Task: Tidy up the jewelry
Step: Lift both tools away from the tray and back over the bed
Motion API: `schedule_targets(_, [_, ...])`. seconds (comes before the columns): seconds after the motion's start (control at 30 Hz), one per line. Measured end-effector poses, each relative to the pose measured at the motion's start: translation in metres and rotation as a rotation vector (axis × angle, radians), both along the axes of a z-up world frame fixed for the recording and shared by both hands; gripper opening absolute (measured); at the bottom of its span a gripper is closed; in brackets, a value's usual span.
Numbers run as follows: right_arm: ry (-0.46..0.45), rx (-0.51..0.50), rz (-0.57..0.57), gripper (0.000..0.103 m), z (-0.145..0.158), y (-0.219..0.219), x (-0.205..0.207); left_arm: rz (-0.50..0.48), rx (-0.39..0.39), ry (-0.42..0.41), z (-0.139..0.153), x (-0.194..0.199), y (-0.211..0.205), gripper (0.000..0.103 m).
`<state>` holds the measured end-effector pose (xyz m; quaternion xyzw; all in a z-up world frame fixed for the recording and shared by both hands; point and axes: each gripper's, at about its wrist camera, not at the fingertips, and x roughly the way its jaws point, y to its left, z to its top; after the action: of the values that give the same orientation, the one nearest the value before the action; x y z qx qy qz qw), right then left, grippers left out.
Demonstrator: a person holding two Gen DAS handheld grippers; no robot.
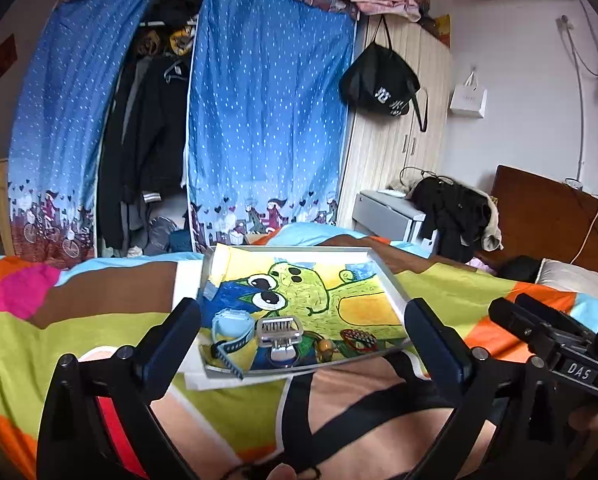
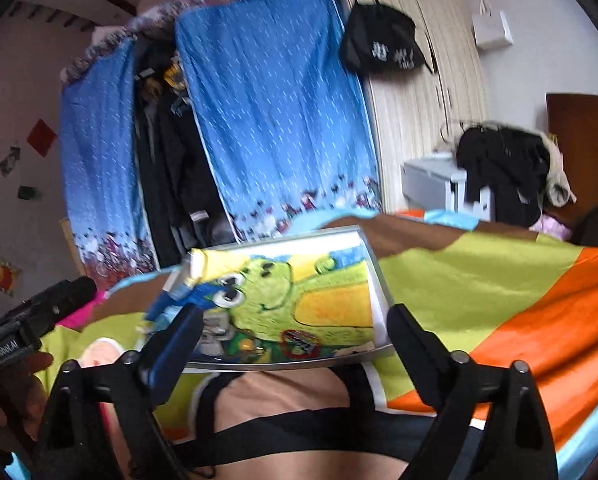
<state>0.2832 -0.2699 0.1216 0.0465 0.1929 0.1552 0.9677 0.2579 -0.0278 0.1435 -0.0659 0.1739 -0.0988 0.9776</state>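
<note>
A shallow white tray (image 1: pixel 383 276) lined with a green cartoon drawing lies on the bed. At its near edge lie a pale blue watch with a dark strap (image 1: pixel 230 326), a silver hair clip (image 1: pixel 280 334), a small gold piece (image 1: pixel 326 347) and a red oval patterned piece (image 1: pixel 358 339). My left gripper (image 1: pixel 303 332) is open and empty, its fingers either side of the tray's near end. My right gripper (image 2: pixel 295 340) is open and empty in front of the same tray (image 2: pixel 375 272); this view is blurred. The clip (image 2: pixel 215 330) and red piece (image 2: pixel 299 343) show there too.
A colourful striped bedspread (image 1: pixel 99 320) covers the bed. White paper (image 1: pixel 187 280) lies under the tray's left side. The right gripper's body (image 1: pixel 555 340) is at the right of the left view. A blue curtained wardrobe (image 1: pixel 267 112) and a wooden cupboard (image 1: pixel 403 128) stand behind.
</note>
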Motion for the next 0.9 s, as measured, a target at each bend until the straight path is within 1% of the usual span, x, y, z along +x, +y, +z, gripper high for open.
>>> schedule_targets(0.17, [-0.06, -0.003, 0.028, 0.103, 0.016, 0.005, -0.044, 0.009, 0.011, -0.021, 0.01, -0.047, 0.006, 0.101])
schedule_targets(0.3, [-0.079, -0.004, 0.04, 0.103, 0.02, 0.009, -0.076, 0.021, 0.017, -0.013, 0.009, -0.08, 0.012, 0.101])
schedule_targets(0.4, [-0.088, -0.012, 0.041, 0.103, 0.019, 0.009, -0.098, 0.031, 0.02, -0.011, 0.002, -0.102, 0.018, 0.101])
schedule_targets(0.5, [-0.098, -0.035, 0.035, 0.103, 0.015, 0.011, -0.118, 0.039, 0.043, 0.011, -0.011, -0.125, 0.02, 0.101])
schedule_targets(0.6, [-0.098, -0.05, 0.037, 0.103, 0.006, 0.013, -0.139, 0.037, 0.065, 0.038, -0.028, -0.143, 0.022, 0.101])
schedule_targets(0.7, [-0.096, -0.075, 0.039, 0.103, -0.006, 0.017, -0.156, 0.035, 0.105, 0.069, -0.05, -0.161, 0.022, 0.101])
schedule_targets(0.8, [-0.083, -0.096, 0.032, 0.103, -0.023, 0.02, -0.171, 0.031, 0.118, 0.11, -0.07, -0.17, 0.022, 0.101])
schedule_targets(0.9, [-0.037, -0.104, 0.029, 0.103, -0.045, 0.021, -0.182, 0.027, 0.125, 0.152, -0.09, -0.177, 0.023, 0.101])
